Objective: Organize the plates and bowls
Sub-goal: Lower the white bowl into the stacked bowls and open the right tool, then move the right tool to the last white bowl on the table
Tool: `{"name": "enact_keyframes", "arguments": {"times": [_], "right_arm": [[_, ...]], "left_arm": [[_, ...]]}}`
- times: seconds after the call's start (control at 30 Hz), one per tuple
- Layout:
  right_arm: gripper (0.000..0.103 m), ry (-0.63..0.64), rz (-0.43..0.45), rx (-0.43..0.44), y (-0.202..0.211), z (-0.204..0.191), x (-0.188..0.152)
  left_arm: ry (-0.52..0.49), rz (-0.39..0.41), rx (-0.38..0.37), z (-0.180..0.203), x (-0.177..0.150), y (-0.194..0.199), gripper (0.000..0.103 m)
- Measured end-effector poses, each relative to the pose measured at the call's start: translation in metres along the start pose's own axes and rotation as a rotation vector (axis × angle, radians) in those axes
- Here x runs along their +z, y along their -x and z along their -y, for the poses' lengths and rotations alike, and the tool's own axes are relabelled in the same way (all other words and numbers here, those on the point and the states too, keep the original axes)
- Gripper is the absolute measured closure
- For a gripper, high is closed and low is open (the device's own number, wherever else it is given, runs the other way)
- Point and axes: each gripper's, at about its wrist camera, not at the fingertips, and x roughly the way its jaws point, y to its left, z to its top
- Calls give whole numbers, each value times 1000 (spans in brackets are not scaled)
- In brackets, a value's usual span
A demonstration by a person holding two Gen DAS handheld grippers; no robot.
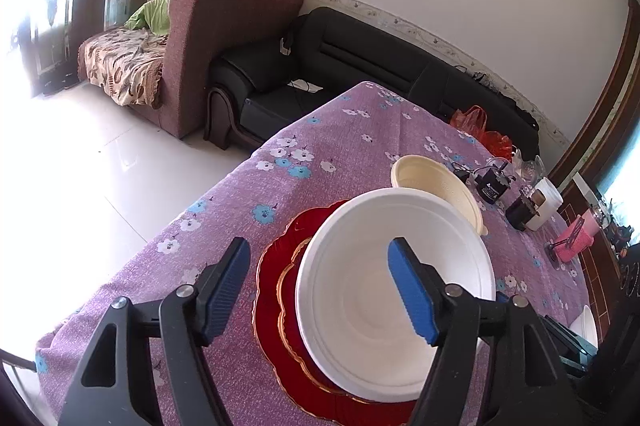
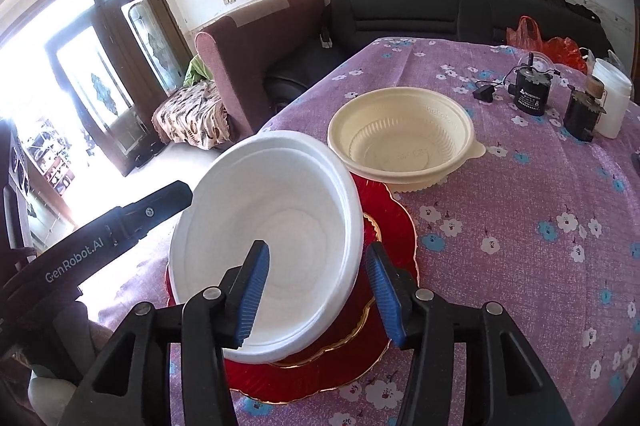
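White bowl (image 2: 272, 238) on red plates (image 2: 384, 226) (partly hidden), rim between each gripper's parted, untouching pads.

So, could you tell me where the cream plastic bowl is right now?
In the right wrist view the cream plastic bowl sits on the purple tablecloth, just beyond the red plates that carry the white bowl.

Purple tablecloth (image 2: 520, 194) dotted with white and blue flowers. Deep red plates (image 2: 384, 226) with gold scalloped edges, plain white bowl (image 2: 280, 218), cream ribbed bowl (image 2: 400, 142). Black grippers, blue ribbed pads (image 2: 256, 290). Maroon armchair (image 1: 208, 38), black sofa (image 1: 340, 54).
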Motion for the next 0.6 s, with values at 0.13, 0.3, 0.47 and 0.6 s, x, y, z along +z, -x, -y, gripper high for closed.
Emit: {"name": "enact_keyframes", "arguments": {"times": [0.13, 0.3, 0.47, 0.6], "right_arm": [[40, -22, 31, -4, 20, 9, -6], [33, -65, 53, -29, 43, 30, -20], [32, -118, 56, -43, 62, 53, -39], [32, -168, 58, -37, 77, 72, -51]], "left_arm": [[-16, 9, 10, 6, -5, 14, 29], [-34, 15, -6, 20, -15, 31, 24], [-95, 17, -27, 48, -31, 46, 23], [-153, 23, -31, 71, -44, 55, 21]]}}
